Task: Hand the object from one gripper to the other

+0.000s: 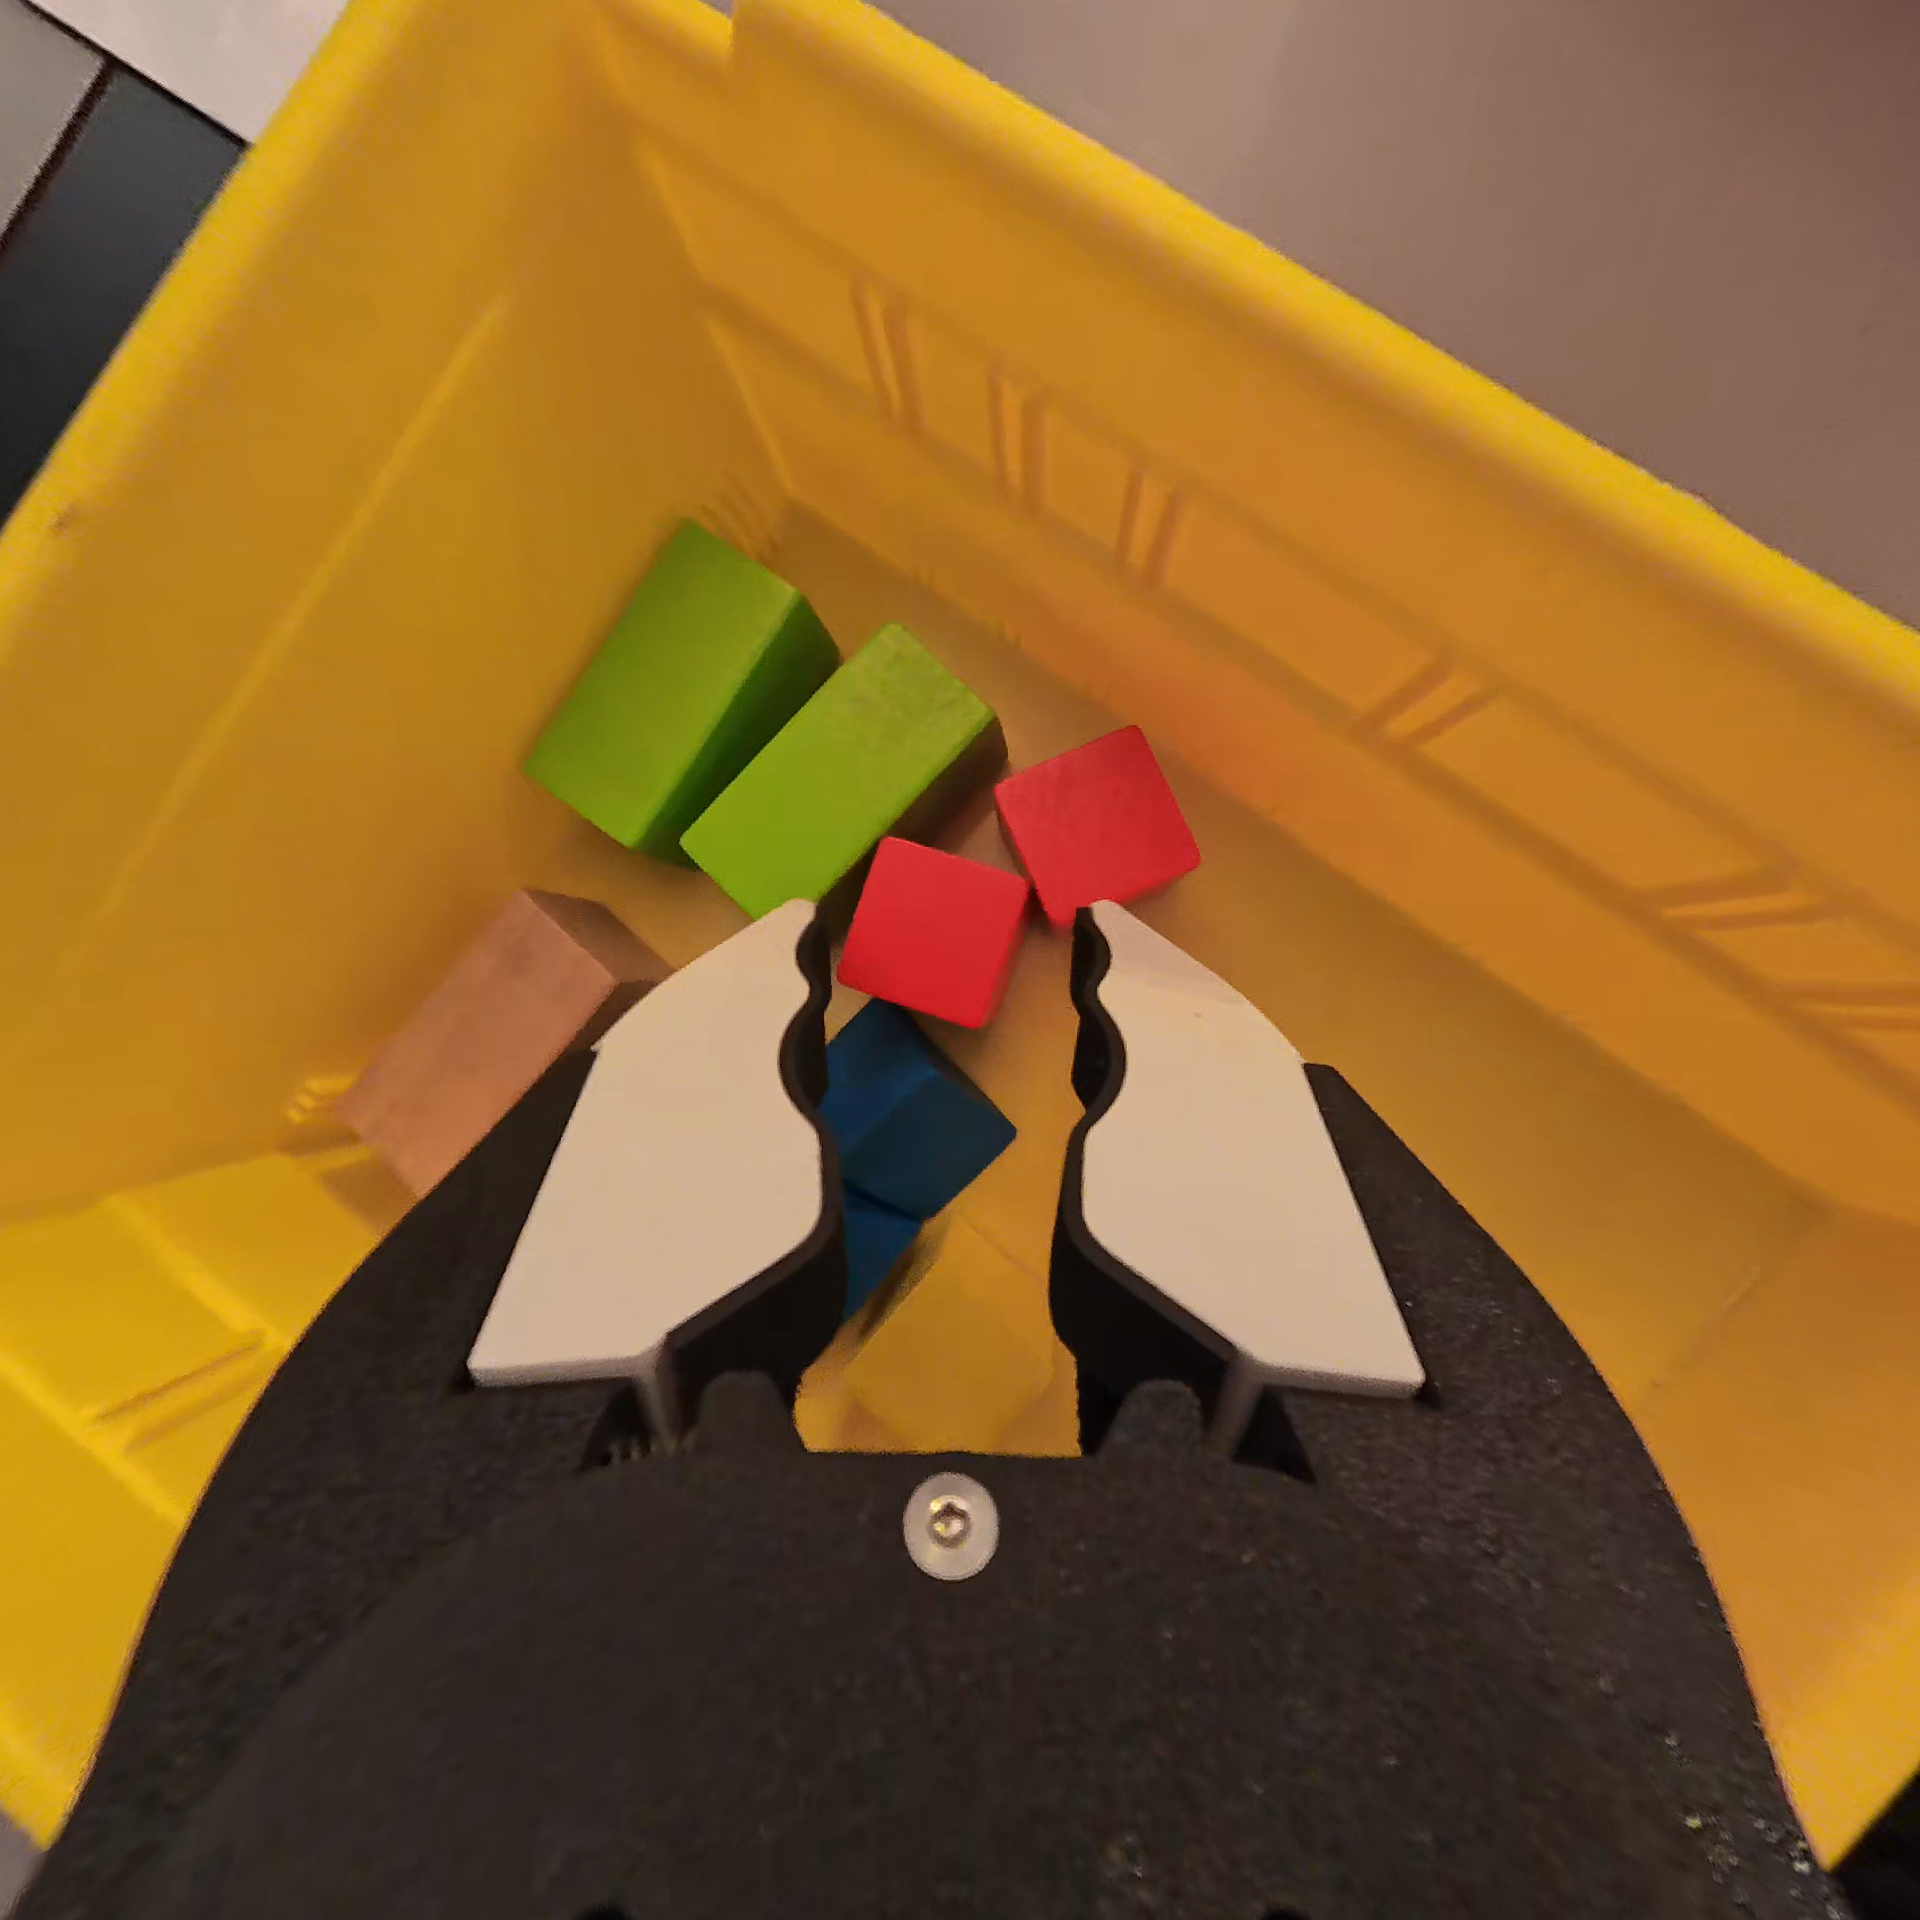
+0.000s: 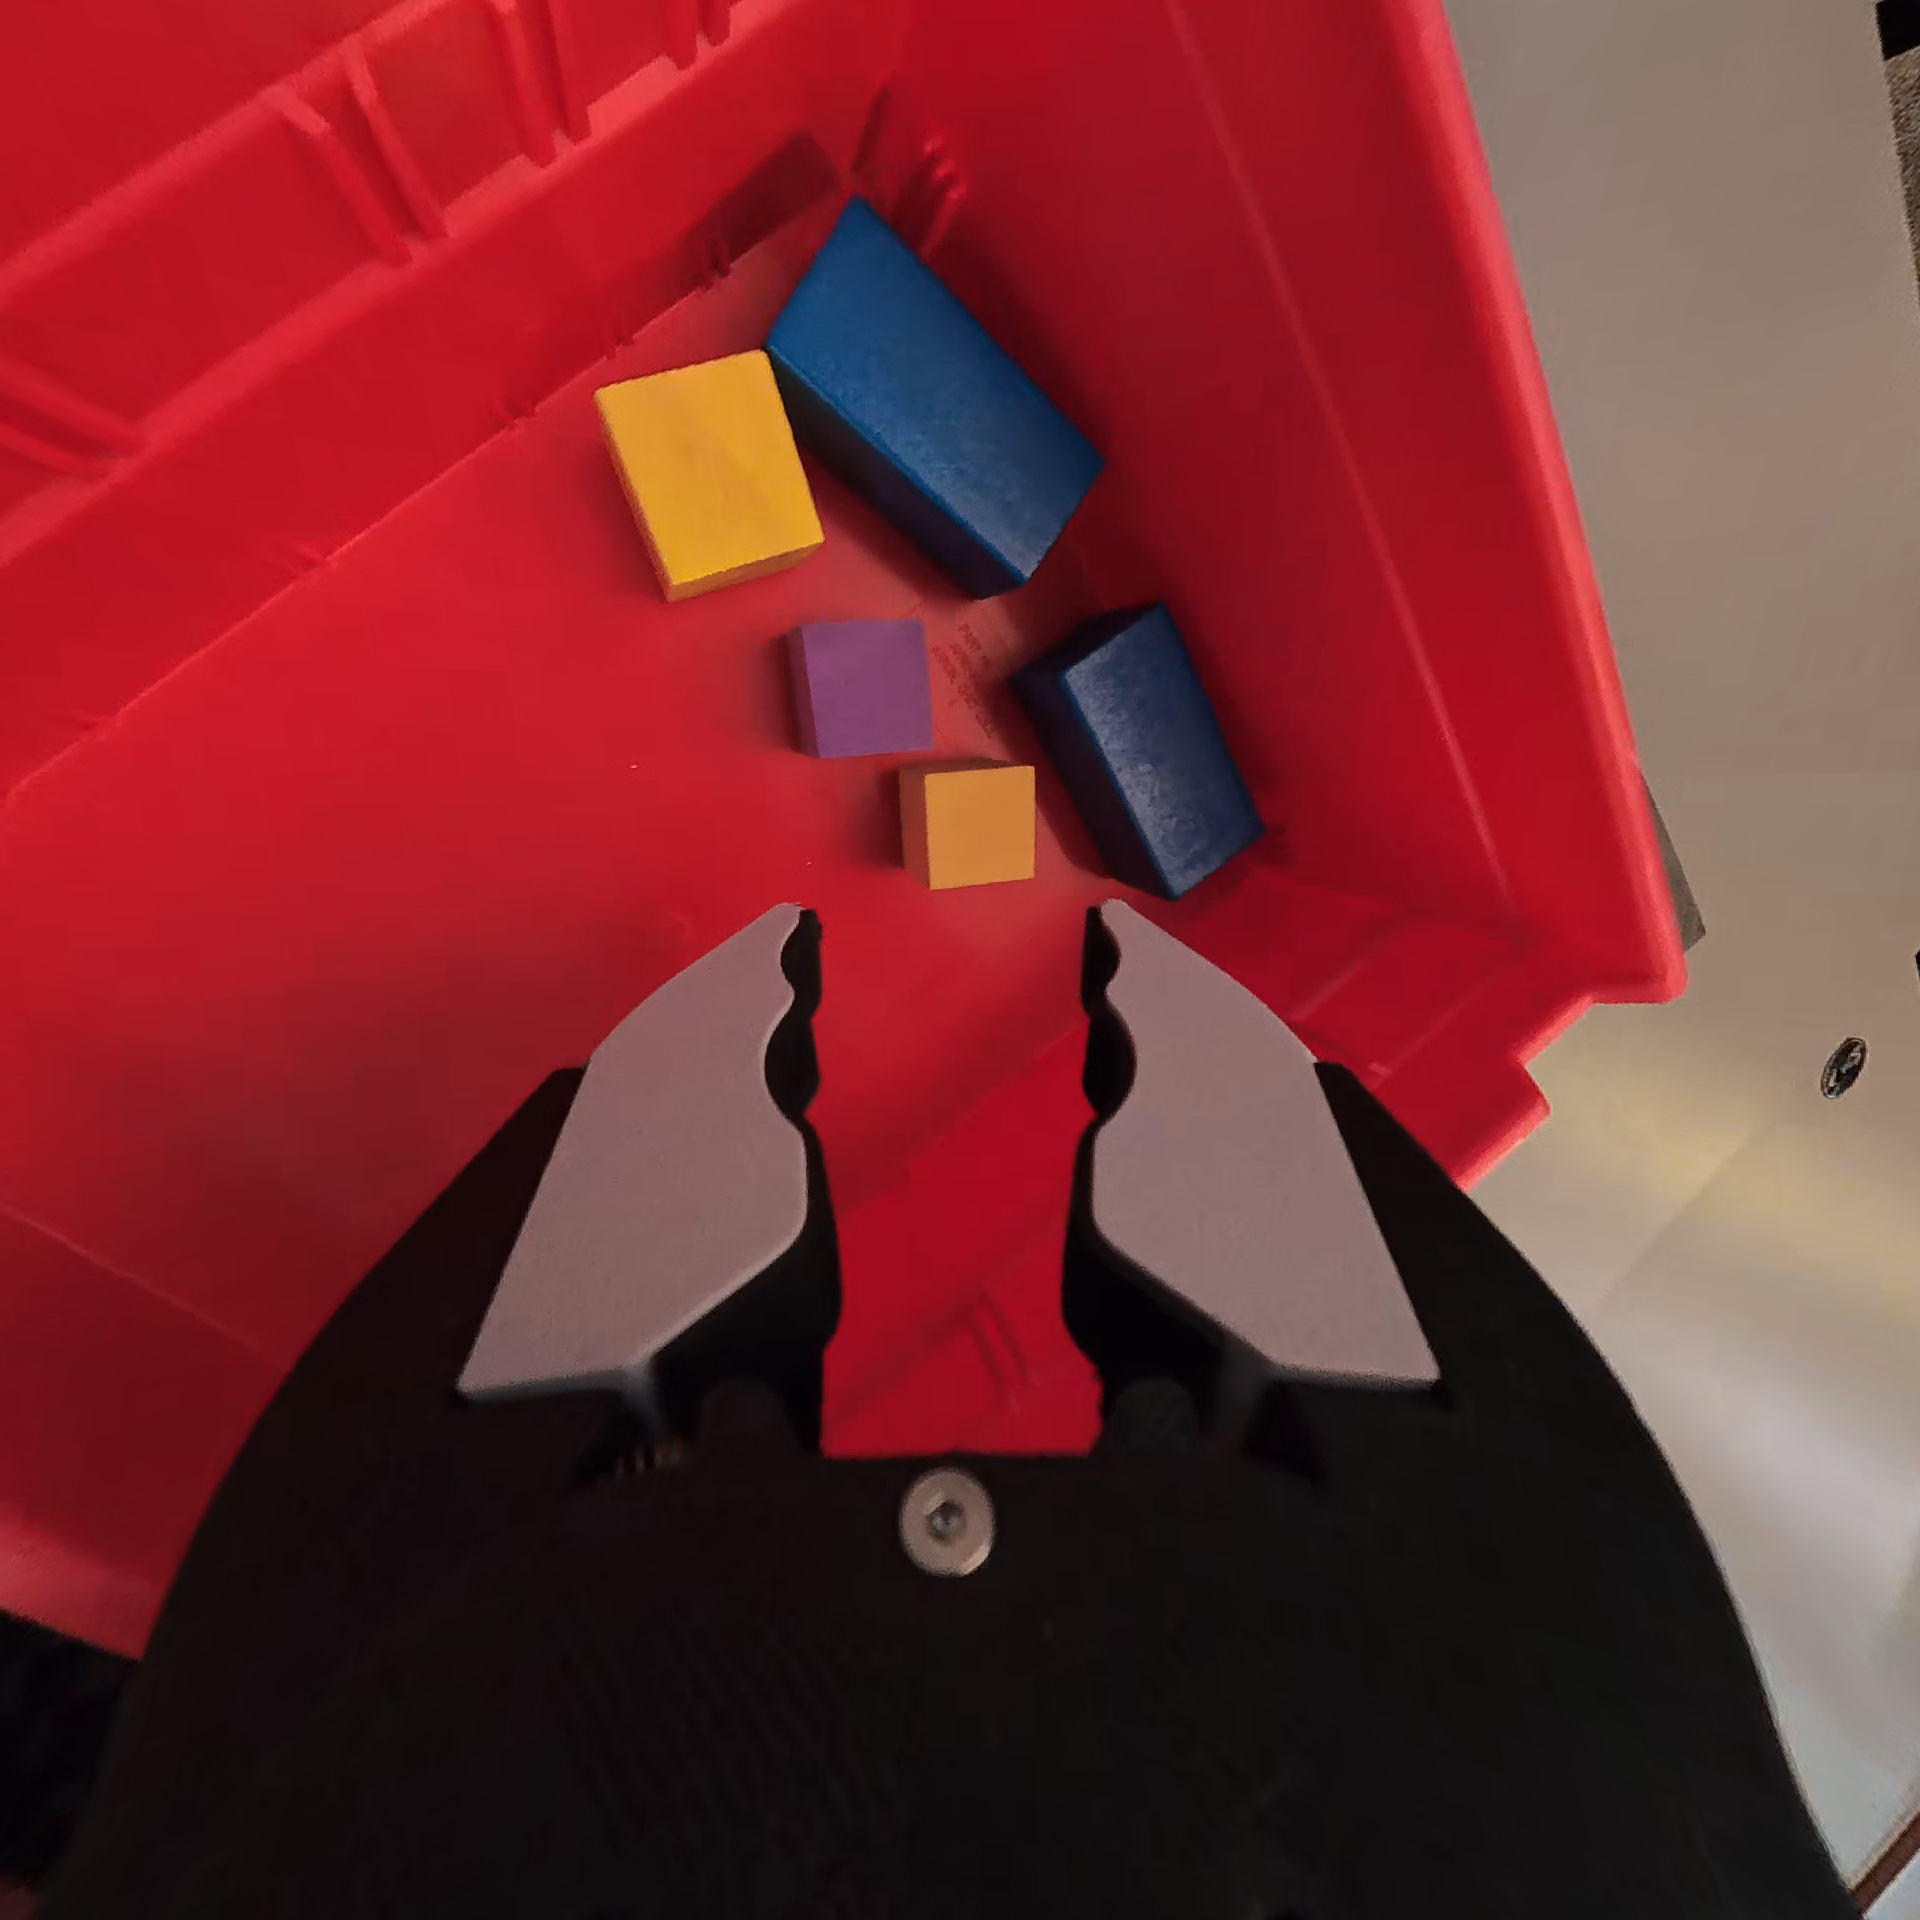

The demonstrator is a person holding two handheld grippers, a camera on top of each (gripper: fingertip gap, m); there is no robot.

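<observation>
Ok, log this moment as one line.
left gripper open over yellow bin, red cube between fingers | right gripper open, empty, over red bin | handover not started

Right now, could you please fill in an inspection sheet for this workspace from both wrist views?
Surface: pale tabletop beside the bins.
Job's things: yellow bin holds two green blocks, two red cubes, a blue block and a tan block; red bin holds two blue blocks, a yellow block, a purple cube and an orange cube.
Clutter: nothing seen.
Grippers: left tongs open, empty, over a red cube; right tongs open, empty.
Cables: nothing seen.
Surroundings: dark area beyond the yellow bin.
</observation>
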